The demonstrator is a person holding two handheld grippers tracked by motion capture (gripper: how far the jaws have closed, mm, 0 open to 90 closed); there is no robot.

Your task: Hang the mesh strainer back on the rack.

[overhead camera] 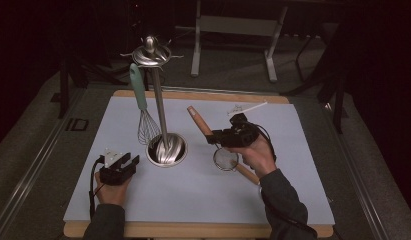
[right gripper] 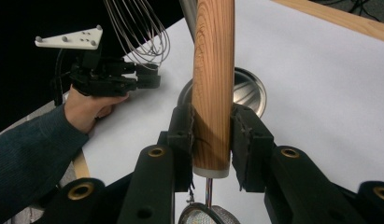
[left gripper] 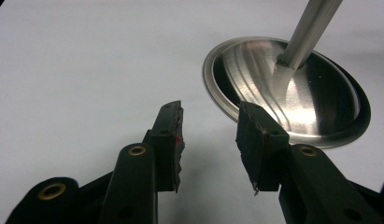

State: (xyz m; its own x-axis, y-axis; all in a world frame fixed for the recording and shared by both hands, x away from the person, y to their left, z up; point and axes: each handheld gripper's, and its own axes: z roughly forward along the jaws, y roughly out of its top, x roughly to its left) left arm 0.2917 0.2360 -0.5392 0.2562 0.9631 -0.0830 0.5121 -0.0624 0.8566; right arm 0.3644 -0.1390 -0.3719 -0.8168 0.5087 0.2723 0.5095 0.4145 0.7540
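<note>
Right claw (overhead camera: 211,136) clamped on the wooden handle (overhead camera: 199,120) of a small strainer (overhead camera: 226,159), jaws about half closed, pads pressed on both sides of the handle near its lower end. High view: strainer held off the light sheet on the counter (overhead camera: 293,150), handle slanting up and away toward the stand, mesh bowl just in front of the right hand (overhead camera: 257,152). Right gripper view adds the wood grain, the pale cap at the handle's end, the thin metal stem below it and the top of the mesh; handle's upper end cut off by the frame. Left claw (left gripper: 209,144) open, nothing between the jaws, resting low on the counter just beside the stand's round steel base (left gripper: 320,107); left gripper view gives the worn pad edges and the pole rising from the base, pole top cut off. High view alone shows the whole stand (overhead camera: 160,100) with hooks at its crown and a whisk (overhead camera: 143,105) with a pale green handle hanging from it. Small white item (overhead camera: 248,107) at the far edge of the sheet, too small to identify. Surroundings dark; no readable writing or labels on anything.
</note>
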